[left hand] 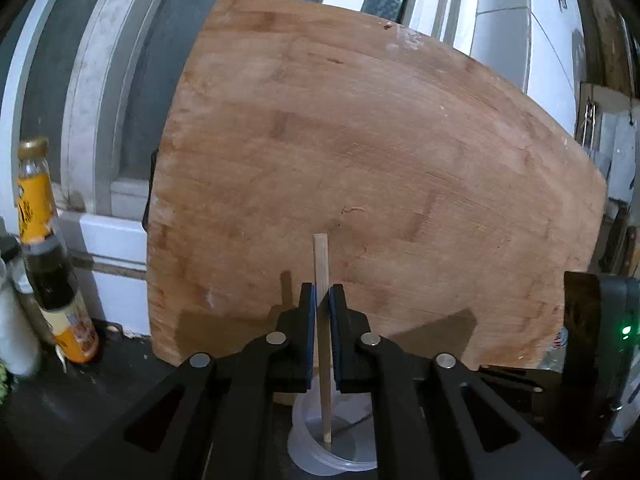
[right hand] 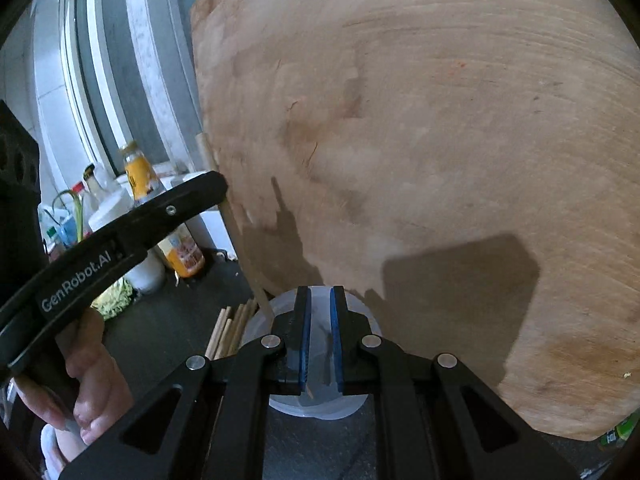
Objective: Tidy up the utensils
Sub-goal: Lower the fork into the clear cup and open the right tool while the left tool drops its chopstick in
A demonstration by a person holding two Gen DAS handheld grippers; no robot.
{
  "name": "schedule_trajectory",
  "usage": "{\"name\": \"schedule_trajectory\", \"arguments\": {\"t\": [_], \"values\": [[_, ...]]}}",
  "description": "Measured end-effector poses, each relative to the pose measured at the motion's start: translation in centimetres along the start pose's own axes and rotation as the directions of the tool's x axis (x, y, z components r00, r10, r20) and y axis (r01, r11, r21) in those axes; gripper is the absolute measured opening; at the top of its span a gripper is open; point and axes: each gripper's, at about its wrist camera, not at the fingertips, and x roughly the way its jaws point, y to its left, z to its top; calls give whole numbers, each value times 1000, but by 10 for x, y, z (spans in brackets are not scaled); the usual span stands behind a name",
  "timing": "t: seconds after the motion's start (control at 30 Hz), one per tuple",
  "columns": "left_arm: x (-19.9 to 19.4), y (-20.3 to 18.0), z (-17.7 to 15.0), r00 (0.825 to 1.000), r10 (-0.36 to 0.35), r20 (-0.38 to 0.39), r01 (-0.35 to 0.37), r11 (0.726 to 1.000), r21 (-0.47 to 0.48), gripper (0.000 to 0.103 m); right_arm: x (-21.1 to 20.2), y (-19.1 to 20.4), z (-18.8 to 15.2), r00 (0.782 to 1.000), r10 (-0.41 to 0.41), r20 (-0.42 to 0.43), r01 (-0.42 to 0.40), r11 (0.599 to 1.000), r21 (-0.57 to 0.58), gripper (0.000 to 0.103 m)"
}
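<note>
Pale wood, round in section: a single chopstick [left hand: 322, 320] stands near upright between the blue-padded jaws of the left gripper [left hand: 320, 300]. Jaws narrow, pads pressed on the stick at about mid-length. Blunt squared top end shows above the jaw tips; lower end sits inside a translucent plastic cup [left hand: 316, 454] directly below the jaws, tip resting on or near its floor.

Behind the jaws, a large bamboo cutting board [left hand: 380, 160] leans upright, laminated strips visible, surface scored with curved knife marks, edges rounded and worn. Left of the jaws: a glass sauce bottle [left hand: 50, 256] with gold cap, orange label, dark contents.

Right wrist view: right gripper [right hand: 320, 304], matte black linkage with steel pivot pins, blue pads set a narrow gap apart, nothing clearly between them. The cup [right hand: 320, 408] lies just under and ahead of these jaws, rim circular, wall cloudy. Left of the jaws, a bundle of loose chopsticks [right hand: 230, 332] lies flat on the dark countertop [right hand: 168, 320], touching the cup's side or nearly. Farther left, the left gripper [right hand: 218, 188] appears side-on, clamping the held chopstick [right hand: 236, 236], which slants down to the cup. Bare fingers [right hand: 88, 364] grip its handle.
</note>
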Motion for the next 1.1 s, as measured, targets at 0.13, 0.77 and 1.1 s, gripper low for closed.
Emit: {"name": "schedule_trajectory", "arguments": {"t": [0.13,0.77,1.1], "values": [[0,5,0,1000,4,-4,-4,1000,-3,6,5,0,-1,1000,-17,-13,17,1000,8,11],[1,20,-3,999,30,-31,-29,999,21,32,-23,-7,-3,989,-54,140,52,998,21,49],[-74,32,9,956,247,161,-252,968,11,103,-33,13,-9,978,-124,166,131,991,-33,32]]}}
